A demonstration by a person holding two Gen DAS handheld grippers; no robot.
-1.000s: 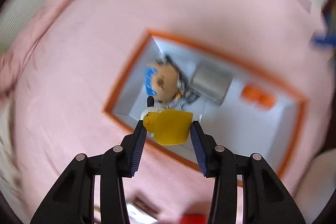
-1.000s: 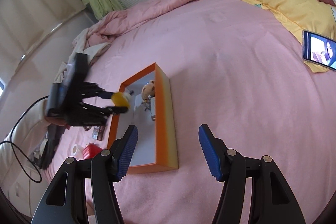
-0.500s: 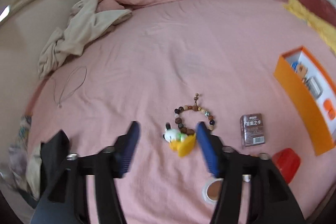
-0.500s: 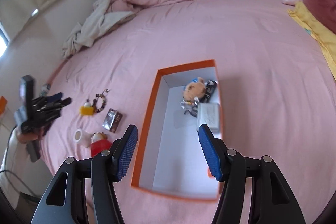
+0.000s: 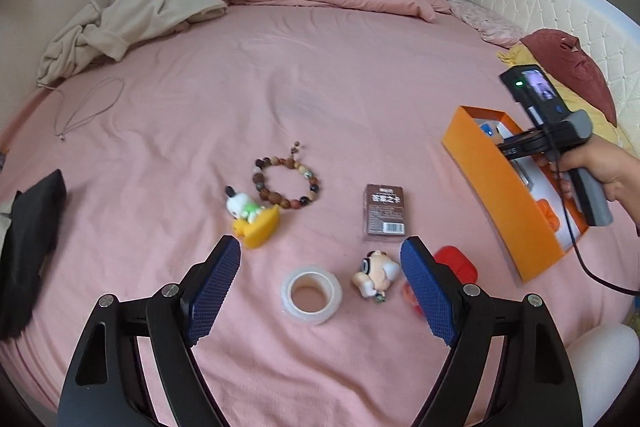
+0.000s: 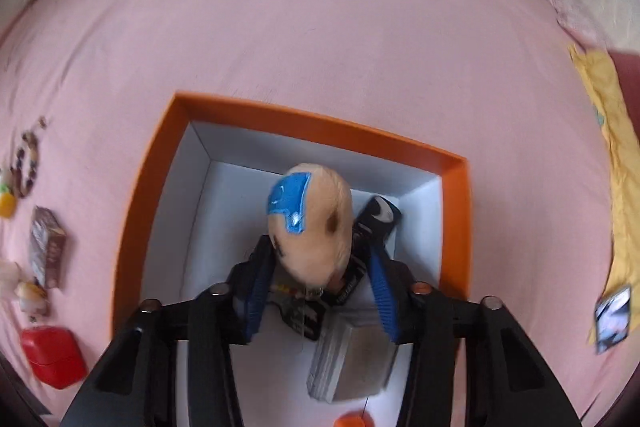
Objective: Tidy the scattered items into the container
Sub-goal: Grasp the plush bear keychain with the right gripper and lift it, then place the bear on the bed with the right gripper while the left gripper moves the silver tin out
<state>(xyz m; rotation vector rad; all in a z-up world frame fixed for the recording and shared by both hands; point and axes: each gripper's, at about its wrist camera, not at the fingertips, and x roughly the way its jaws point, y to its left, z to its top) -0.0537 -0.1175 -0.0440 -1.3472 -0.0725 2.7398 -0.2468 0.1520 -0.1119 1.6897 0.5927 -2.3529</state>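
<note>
The left gripper (image 5: pixel 320 281) hung over the pink bedspread (image 5: pixel 320 79) with its jaws spread wide and nothing between them. Just beyond its fingertips lay a roll of clear tape (image 5: pixel 311 294) and, beside it, a small toy figure (image 5: pixel 376 273) on its side; a red case (image 5: pixel 460 267) showed partly behind the right finger. A little farther out sat a white puppy figure on a yellow duck (image 5: pixel 254 219), touching a ring of brown beads (image 5: pixel 286 183), and a brown card box (image 5: pixel 384 213) lay flat to their right. Farther right stood the orange container (image 5: pixel 504 203), white inside. The right gripper (image 6: pixel 320 285) reached down into it, gripped by a hand (image 5: pixel 600 171), its jaws fairly narrow on either side of a tan plush head with a blue patch (image 6: pixel 312 223); whether the pads actually pressed the plush could not be told. A grey block (image 6: pixel 352 363) and a bit of something orange (image 6: pixel 354 421) lay in the container too. Crumpled bedding (image 5: pixel 168 7) was piled at the far edge.
</note>
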